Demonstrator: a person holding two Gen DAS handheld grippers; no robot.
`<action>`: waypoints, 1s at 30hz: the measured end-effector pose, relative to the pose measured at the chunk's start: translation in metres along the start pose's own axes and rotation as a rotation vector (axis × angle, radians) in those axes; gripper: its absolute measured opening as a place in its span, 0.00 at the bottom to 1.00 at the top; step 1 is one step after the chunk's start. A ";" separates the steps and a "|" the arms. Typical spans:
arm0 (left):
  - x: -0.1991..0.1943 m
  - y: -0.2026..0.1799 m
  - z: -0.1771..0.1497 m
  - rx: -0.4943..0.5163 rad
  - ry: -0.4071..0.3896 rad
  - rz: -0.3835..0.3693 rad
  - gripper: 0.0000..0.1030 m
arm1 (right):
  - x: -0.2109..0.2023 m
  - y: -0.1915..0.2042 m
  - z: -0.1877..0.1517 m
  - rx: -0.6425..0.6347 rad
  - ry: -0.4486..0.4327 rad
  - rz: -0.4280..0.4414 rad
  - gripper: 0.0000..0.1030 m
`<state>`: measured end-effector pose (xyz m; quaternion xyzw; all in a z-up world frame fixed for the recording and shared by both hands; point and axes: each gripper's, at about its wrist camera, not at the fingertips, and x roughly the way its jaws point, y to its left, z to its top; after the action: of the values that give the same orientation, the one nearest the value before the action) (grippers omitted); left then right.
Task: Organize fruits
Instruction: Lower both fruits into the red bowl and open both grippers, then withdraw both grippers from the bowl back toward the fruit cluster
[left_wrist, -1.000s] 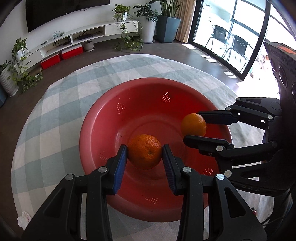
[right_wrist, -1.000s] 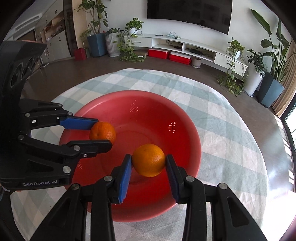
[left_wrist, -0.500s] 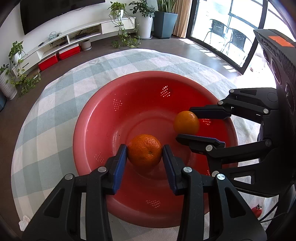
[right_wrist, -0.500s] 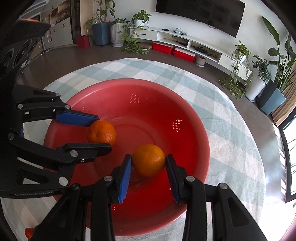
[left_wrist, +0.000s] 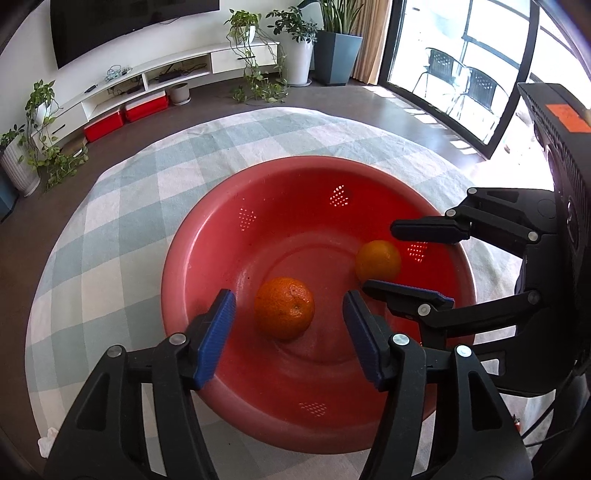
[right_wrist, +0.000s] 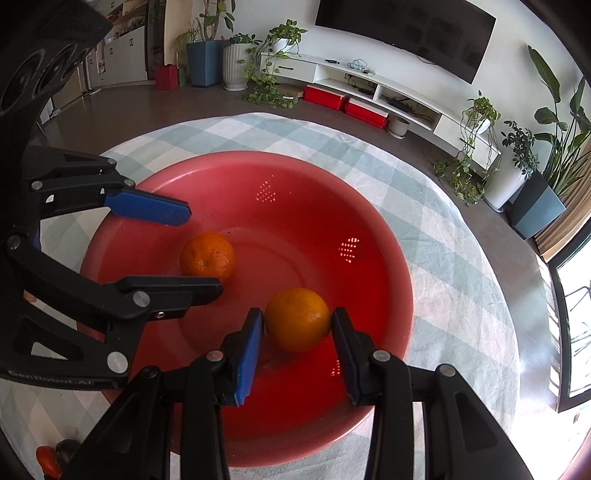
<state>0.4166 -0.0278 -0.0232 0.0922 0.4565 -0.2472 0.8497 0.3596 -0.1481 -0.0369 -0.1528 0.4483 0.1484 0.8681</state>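
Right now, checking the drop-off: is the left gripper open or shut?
Open and opening: left gripper pads stand clear of the orange.

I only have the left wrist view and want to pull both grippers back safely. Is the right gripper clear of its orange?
Observer: Nearly. The right gripper has its jaws opening. The lighter orange sits between them, a sliver clear of the blue pad but seemingly against the other finger.
Operator: Is it resting in the bowl?
Observer: It looks so. Its underside meets the red bowl floor.
Operator: Anything outside the bowl to avoid?
Observer: Yes, a small red item and a dark one beside it, maybe fruits, lie at the right view's lower-left corner, near the bowl's rim.
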 end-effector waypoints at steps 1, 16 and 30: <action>-0.003 0.000 0.000 -0.008 -0.005 -0.012 0.64 | -0.001 0.000 0.000 0.005 0.000 0.023 0.52; -0.119 -0.010 -0.067 -0.095 -0.178 -0.056 0.88 | -0.107 -0.011 -0.038 0.146 -0.202 0.058 0.75; -0.184 -0.063 -0.223 -0.210 -0.187 -0.097 0.98 | -0.205 0.036 -0.172 0.345 -0.389 0.149 0.80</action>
<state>0.1369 0.0650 0.0062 -0.0428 0.4025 -0.2464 0.8806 0.1055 -0.2086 0.0318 0.0622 0.3015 0.1601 0.9379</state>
